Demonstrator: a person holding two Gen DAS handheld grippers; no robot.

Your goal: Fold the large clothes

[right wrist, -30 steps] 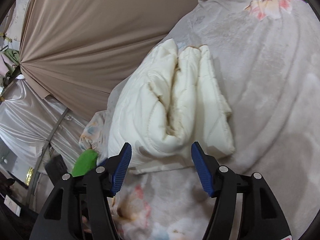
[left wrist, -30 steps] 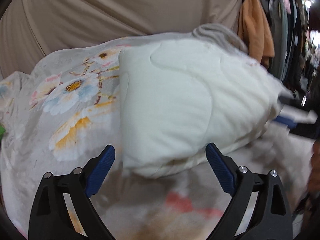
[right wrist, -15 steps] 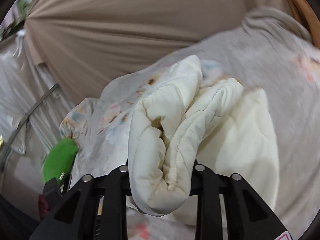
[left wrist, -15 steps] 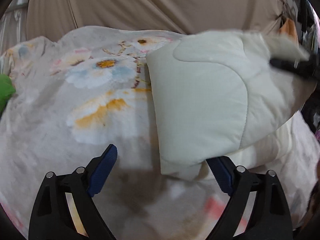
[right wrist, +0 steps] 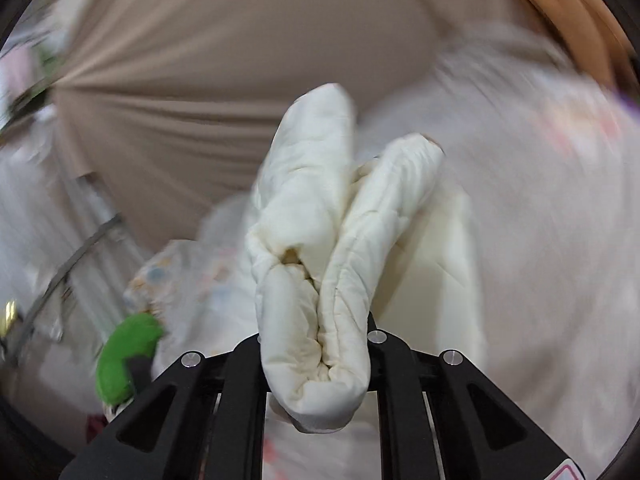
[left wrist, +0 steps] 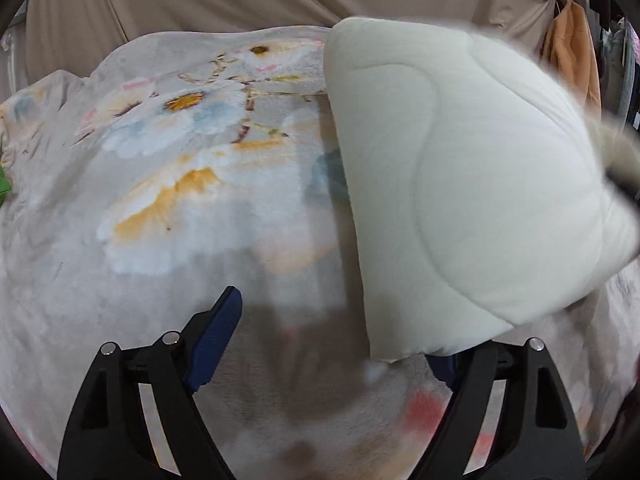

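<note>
Beige curtain (right wrist: 240, 80) behind cream quilted garment (right wrist: 320, 280), folded length upright in closing right tool (right wrist: 316, 344)

Cream quilted garment (left wrist: 472, 184); grey blanket (left wrist: 168, 184) with orange-and-blue flowers; beige curtain (right wrist: 224, 64).

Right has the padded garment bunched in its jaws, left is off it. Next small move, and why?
Probably bring the left gripper onto the cream garment's near corner: its closing jaws hold nothing, while the right gripper is closing on the bunched end, lifted off the floral blanket.
</note>
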